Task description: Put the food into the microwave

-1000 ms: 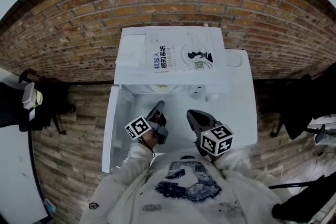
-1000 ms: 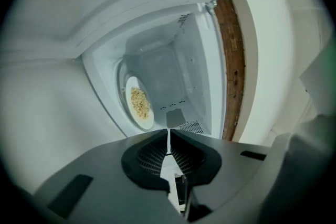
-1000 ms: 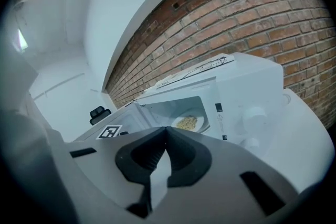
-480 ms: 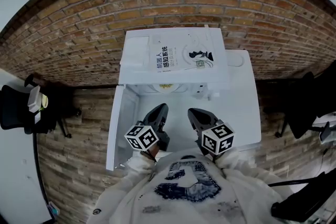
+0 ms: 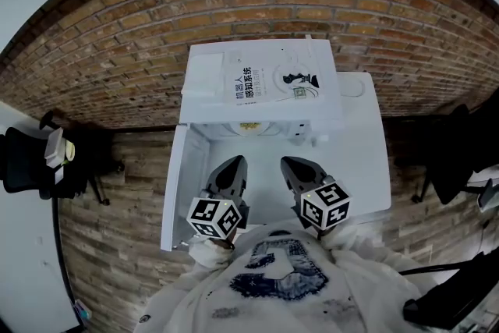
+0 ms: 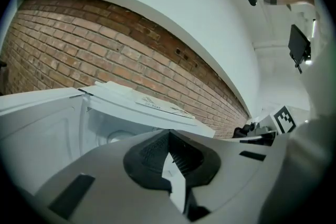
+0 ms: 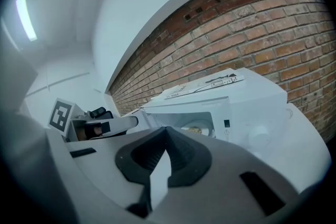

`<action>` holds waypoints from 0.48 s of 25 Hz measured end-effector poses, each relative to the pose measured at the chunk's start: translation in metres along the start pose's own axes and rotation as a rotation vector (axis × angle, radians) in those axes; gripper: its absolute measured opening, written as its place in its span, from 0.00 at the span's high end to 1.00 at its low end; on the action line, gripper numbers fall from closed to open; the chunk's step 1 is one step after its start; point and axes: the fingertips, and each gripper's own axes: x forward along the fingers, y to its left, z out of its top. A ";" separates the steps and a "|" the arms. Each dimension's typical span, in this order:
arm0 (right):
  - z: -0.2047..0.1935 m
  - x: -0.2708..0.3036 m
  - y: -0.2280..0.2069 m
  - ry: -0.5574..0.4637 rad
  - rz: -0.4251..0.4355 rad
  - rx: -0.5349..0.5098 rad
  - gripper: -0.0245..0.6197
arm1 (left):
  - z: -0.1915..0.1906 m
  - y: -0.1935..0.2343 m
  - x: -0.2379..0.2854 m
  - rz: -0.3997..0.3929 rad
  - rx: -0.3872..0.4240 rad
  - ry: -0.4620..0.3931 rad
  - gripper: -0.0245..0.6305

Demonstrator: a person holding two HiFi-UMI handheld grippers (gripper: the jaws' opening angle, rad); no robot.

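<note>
Closest to you, your white sweatshirt [image 5: 281, 285] filled the bottom of the head view, with both marker cubes just above it. You held the left gripper [image 5: 235, 161] and the right gripper [image 5: 289, 163] side by side, near each other but apart, over the white table [image 5: 355, 168], both aimed at the microwave [image 7: 257, 97]. The left gripper's fingers were pressed together at the tips with nothing between them. The right gripper's fingers also met at their tips, pinching nothing. Just beyond the left gripper, the microwave door [image 5: 175, 183] stood swung wide open to your left. Past the jaws, the cavity was open, and the food [image 5: 249, 126] already sat inside it on a pale round plate [image 7: 202, 124], toward the back of the chamber. What kind of food it was could not be made out beyond a yellowish heap. On top of the microwave lay a white book [image 5: 277, 82] with printed characters on its cover. Behind it all rose the brick wall [image 5: 249, 4], and dark chairs stood well off to either side.
</note>
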 end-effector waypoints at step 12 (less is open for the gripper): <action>0.002 -0.006 0.000 -0.001 0.004 0.014 0.94 | 0.002 -0.007 -0.003 0.032 0.083 0.003 0.95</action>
